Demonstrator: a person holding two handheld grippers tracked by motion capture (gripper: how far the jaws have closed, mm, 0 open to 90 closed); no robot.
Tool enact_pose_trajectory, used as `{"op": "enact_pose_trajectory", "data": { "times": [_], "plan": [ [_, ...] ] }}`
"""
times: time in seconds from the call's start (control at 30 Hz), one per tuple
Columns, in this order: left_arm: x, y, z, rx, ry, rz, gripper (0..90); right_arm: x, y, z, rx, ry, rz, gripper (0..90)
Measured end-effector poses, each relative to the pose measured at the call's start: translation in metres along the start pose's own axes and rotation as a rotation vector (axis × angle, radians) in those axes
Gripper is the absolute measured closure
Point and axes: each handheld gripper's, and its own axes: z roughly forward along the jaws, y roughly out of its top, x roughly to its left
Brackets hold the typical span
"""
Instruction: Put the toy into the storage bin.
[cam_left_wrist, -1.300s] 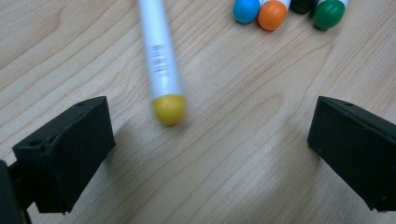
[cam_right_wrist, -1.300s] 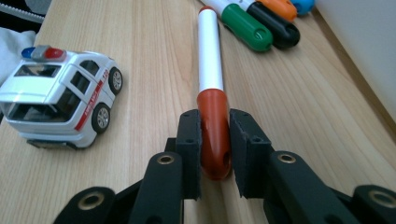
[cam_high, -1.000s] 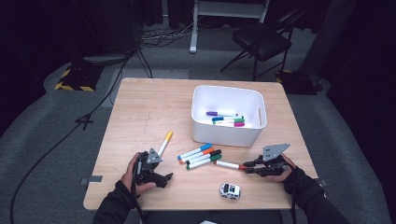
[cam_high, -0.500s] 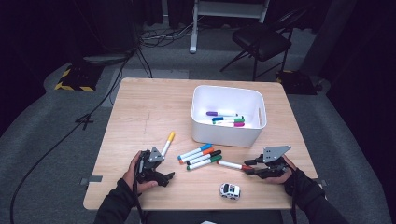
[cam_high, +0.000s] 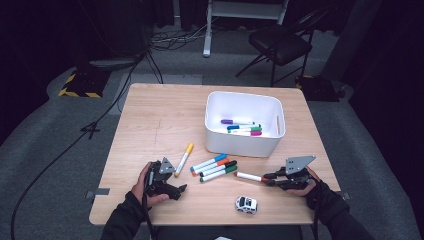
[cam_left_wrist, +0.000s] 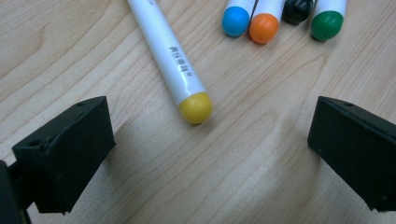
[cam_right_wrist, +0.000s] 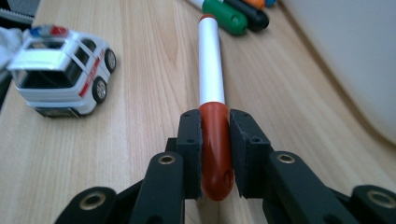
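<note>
My right gripper (cam_right_wrist: 215, 154): just closing, now clamped on the red marker's (cam_right_wrist: 212, 88) cap.
Red marker: flat on the table (cam_high: 150, 120), at 5 o'clock from the white bin (cam_high: 244, 145).
My left gripper (cam_left_wrist: 205, 154): jaws wide apart, holding nothing.
Yellow marker (cam_left_wrist: 173, 60): at its 12 o'clock, clear of both pads.
Writing: small print on the yellow marker, unreadable.
Toy police car (cam_right_wrist: 60, 70): 10 o'clock from my right gripper.
</note>
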Motion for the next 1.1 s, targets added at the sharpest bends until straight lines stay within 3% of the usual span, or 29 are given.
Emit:
{"op": "enact_pose_trajectory", "data": {
  "times": [0.53,1.1],
  "plan": [
    [0.0,0.0,0.0,-0.001,0.009,-0.005,0.6,0.005,0.03,-0.05,-0.16,-0.064,-0.021,75.1],
    [-0.001,-0.001,-0.001,0.001,0.0,-0.019,0.6,-0.012,0.086,-0.095,-0.257,-0.136,-0.068,75.2]
  ]
}}
